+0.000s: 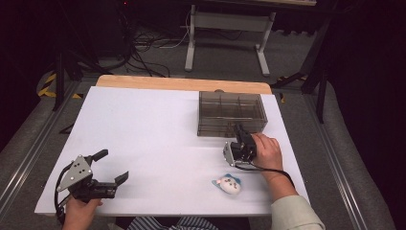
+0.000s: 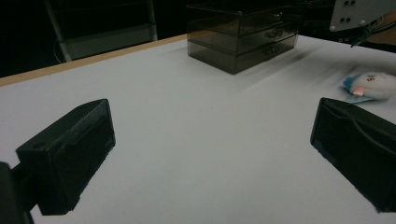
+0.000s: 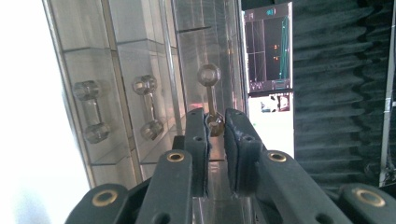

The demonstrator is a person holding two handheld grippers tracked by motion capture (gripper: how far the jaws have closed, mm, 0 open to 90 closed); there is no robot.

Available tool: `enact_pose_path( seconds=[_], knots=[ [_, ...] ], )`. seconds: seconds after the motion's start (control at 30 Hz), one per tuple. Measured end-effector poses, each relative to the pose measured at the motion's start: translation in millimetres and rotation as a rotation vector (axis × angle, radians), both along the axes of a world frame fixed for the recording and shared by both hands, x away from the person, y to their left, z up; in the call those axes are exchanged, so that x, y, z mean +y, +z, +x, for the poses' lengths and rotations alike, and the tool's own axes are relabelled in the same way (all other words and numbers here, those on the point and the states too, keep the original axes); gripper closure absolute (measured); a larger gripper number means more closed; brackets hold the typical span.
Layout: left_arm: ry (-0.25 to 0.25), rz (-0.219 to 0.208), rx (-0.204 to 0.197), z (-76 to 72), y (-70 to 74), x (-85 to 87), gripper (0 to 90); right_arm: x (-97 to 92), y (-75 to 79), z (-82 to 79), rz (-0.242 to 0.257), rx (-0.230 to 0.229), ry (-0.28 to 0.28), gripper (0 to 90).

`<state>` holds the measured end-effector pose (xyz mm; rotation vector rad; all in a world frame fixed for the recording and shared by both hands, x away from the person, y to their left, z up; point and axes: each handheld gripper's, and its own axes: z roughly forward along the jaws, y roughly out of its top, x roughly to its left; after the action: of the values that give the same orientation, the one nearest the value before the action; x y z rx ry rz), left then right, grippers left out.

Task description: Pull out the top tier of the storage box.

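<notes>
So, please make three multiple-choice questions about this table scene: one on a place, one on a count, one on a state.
1. Where does the plush toy lie?
A. inside the drawer box
B. on the white table, nearer the person than the right gripper
C. between the left gripper's jaws

2. How many drawer handles show in the right gripper view?
A. one
B. three
C. five

3. How do the left gripper's jaws stand?
A. wide open with nothing between them
B. shut on the toy
C. shut on a handle

Answers:
1 B: in the high view the toy rests on the table, below the right gripper.
2 B: three clear handles sit on the drawer box, and the right gripper is closed on the third handle.
3 A: the left gripper has only bare table between its jaws.
</notes>
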<state>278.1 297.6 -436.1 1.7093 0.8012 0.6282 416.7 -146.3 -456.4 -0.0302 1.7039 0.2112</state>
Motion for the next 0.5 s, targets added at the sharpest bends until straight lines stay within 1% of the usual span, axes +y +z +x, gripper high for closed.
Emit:
enact_pose_path(
  seconds=[0.03,0.07,0.17,0.2,0.23,0.27,0.3,0.37,0.4,0.5],
  knots=[
    [-0.001,0.001,0.001,-0.3,0.1,-0.2,0.8,-0.2,-0.4,-1.4,0.010,-0.005,0.002,80.6],
    [-0.001,0.002,0.001,-0.4,0.1,-0.4,0.8,-0.6,-0.3,-2.8,0.006,0.002,0.004,80.5],
    [0.000,0.000,-0.001,0.0,0.0,-0.2,0.8,-1.4,0.3,-7.1,0.007,0.002,0.008,80.5],
    [0.001,0.005,-0.001,0.1,0.2,0.4,0.8,-2.5,1.2,-10.9,0.017,0.006,0.012,80.5],
    [0.001,0.003,-0.003,0.1,0.2,0.3,0.8,-2.6,1.3,-12.1,0.024,-0.001,0.010,80.5],
    [0.002,0.000,-0.001,-0.1,0.1,0.0,0.8,-2.9,1.8,-14.0,0.022,0.005,0.014,80.5],
    [0.001,-0.001,-0.002,0.0,0.1,-0.2,0.8,-3.0,1.6,-15.6,0.030,-0.001,0.012,80.5],
    [0.002,-0.003,0.003,-0.2,0.0,-0.8,0.8,-3.8,2.2,-18.1,0.020,0.006,0.018,80.5],
    [0.002,-0.002,0.000,0.0,0.0,-0.8,0.8,-4.0,1.7,-19.3,0.029,0.007,0.019,80.5],
    [0.002,-0.003,0.001,0.0,-0.1,-0.8,0.8,-4.7,1.8,-22.7,0.031,0.010,0.021,80.4]
  ],
)
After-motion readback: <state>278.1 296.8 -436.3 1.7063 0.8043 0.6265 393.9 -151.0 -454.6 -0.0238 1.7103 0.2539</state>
